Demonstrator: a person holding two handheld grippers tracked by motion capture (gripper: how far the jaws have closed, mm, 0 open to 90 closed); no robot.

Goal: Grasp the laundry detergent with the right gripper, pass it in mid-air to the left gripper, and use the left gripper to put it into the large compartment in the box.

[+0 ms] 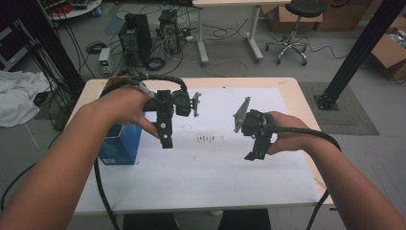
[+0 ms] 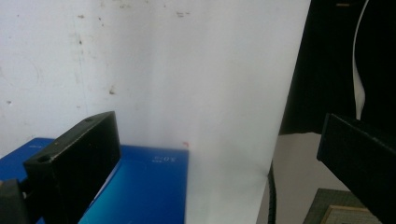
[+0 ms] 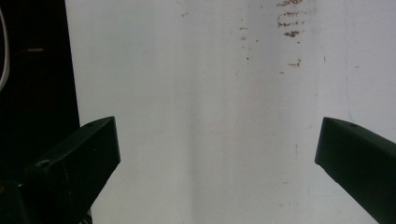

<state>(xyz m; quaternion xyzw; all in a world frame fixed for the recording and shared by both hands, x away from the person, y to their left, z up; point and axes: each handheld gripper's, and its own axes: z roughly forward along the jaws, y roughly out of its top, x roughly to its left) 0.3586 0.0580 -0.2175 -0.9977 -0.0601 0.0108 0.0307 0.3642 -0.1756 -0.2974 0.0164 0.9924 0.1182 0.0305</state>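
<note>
Two claws are held above the white sheet (image 1: 215, 158): the left claw (image 1: 166, 139) and the right claw (image 1: 253, 154), each with jaws spread wide and nothing gripped. One blue box (image 1: 119, 143) is seen just beside the left claw, at the table's left edge.

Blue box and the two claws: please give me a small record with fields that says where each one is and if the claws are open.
blue box: stands at the left edge of the table, partly on the white sheet
left claw: open, holds nothing, above the sheet just right of the box
right claw: open, holds nothing, above the sheet right of centre
marks: dark smudges on the sheet between the two claws
contact: neither claw touches the box
</note>
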